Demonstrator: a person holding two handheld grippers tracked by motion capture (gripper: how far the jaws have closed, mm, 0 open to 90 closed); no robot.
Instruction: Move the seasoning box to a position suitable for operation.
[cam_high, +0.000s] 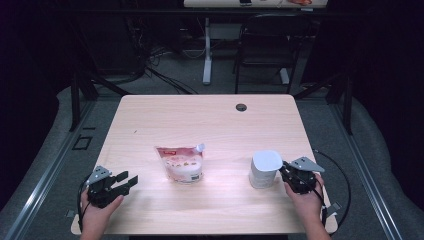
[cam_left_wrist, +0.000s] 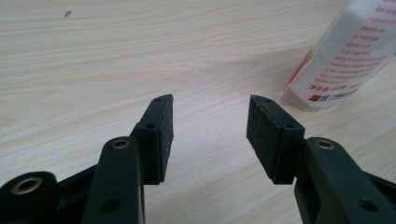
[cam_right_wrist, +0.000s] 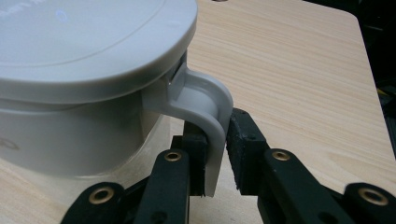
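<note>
The right gripper (cam_right_wrist: 215, 140) has its pads pressed on the handle (cam_right_wrist: 211, 116) of a white lidded jug (cam_high: 265, 169), which stands on the wooden table (cam_high: 210, 120) directly ahead of it. The left gripper (cam_high: 122, 182) rests near the table's front edge, jaws apart with nothing between them; a printed pouch (cam_high: 181, 163) stands ahead to its right.

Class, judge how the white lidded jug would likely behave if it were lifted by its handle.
The jug looks like rigid plastic, so it probably keeps its shape. Held by the thin handle at one side, between the right gripper pads, it may swing or tilt. The smooth handle could slip.
</note>
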